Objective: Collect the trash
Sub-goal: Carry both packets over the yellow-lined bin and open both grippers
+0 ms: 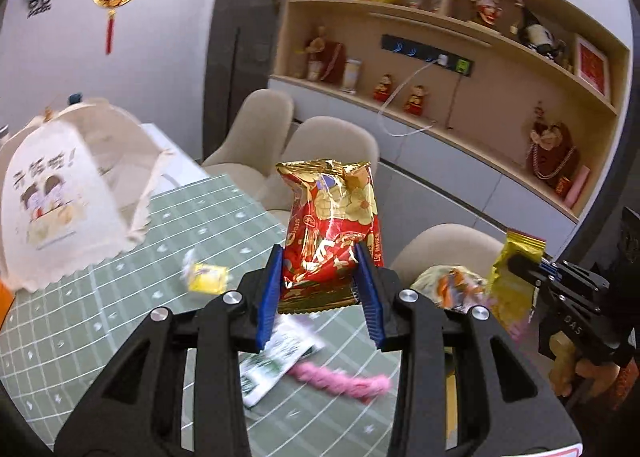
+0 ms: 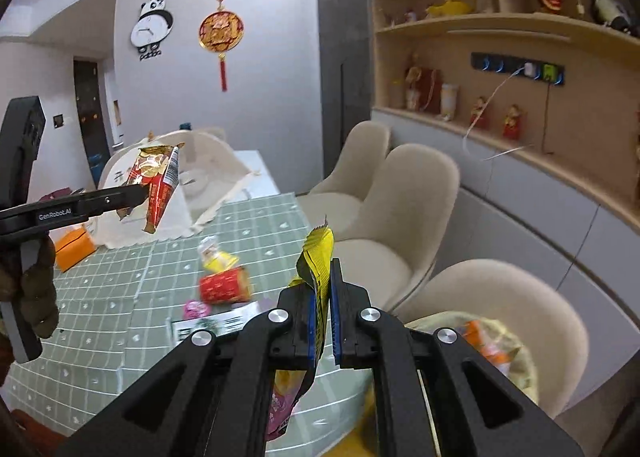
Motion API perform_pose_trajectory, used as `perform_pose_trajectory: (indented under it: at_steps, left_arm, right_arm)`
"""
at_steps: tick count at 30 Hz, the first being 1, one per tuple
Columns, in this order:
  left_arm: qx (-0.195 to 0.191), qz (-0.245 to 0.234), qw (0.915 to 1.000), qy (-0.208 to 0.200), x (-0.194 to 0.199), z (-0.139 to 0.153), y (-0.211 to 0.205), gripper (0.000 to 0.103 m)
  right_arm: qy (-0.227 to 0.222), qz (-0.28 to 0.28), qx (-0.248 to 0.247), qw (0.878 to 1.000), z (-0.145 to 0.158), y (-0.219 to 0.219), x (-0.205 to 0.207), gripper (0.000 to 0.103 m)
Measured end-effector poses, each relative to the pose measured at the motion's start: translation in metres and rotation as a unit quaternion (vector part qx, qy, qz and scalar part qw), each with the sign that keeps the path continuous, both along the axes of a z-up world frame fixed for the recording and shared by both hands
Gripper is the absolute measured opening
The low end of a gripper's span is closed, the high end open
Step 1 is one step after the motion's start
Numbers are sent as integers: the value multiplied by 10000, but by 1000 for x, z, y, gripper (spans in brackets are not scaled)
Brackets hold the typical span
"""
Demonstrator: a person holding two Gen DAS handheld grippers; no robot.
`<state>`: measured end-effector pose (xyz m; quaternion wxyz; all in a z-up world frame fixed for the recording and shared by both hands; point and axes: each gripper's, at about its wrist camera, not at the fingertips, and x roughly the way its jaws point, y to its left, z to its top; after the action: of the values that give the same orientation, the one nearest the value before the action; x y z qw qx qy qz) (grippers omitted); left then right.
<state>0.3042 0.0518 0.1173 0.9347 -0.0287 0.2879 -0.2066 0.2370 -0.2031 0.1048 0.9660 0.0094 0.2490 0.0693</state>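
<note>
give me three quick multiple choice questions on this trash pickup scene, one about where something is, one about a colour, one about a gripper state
1. Where is the pink fuzzy strip?
A. on the green tablecloth
B. on a chair
C. on the shelf

2. What colour is the wrapper in the right gripper?
A. blue
B. yellow
C. white

3. What is the left gripper doing?
A. open and empty
B. resting flat on the table
C. shut on the red and gold snack bag

Answers: 1 A, it lies on the gridded cloth below the left gripper; 2 B, yellow foil stands up between the blue pads; 3 C, both pads press the bag's lower sides.
</note>
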Motion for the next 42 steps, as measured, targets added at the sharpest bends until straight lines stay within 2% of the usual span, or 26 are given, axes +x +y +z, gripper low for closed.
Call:
perform_pose_trajectory:
  at_steps: [8, 14, 18, 22, 33, 36, 39, 42]
  left_arm:
    - [138, -523, 9985, 48, 11, 2, -91, 34]
    - [238, -966, 9949, 164, 15, -9, -164, 34]
    - [167, -1260, 9910, 415, 23, -26, -207, 34]
    - [138, -1407, 9865, 830, 34, -53, -247, 34]
    - [450, -1600, 9771, 1329, 43, -103, -310, 35]
    - [509, -1667, 9735, 1477, 45, -114, -318, 38]
    - [511, -1726, 9689, 1698, 49, -126, -323, 47]
    - [467, -1574, 9710, 1736, 52, -128, -314, 49]
  right_arm:
    - [-1, -434, 82, 9990, -6, -79, -4, 8]
    - [33, -859, 36, 9963, -14, -135, -14, 8]
    - [96, -1158, 59, 9932, -20, -176, -21, 8]
    - [217, -1372, 97, 9903, -30, -207, -27, 8]
    - [498, -1486, 280, 9873, -63, -255, -26, 8]
    - [521, -1457, 333, 9874, -68, -259, -23, 8]
    - [542, -1439, 416, 9872, -72, -262, -19, 8]
    - [573, -1367, 546, 9874, -76, -265, -11, 8]
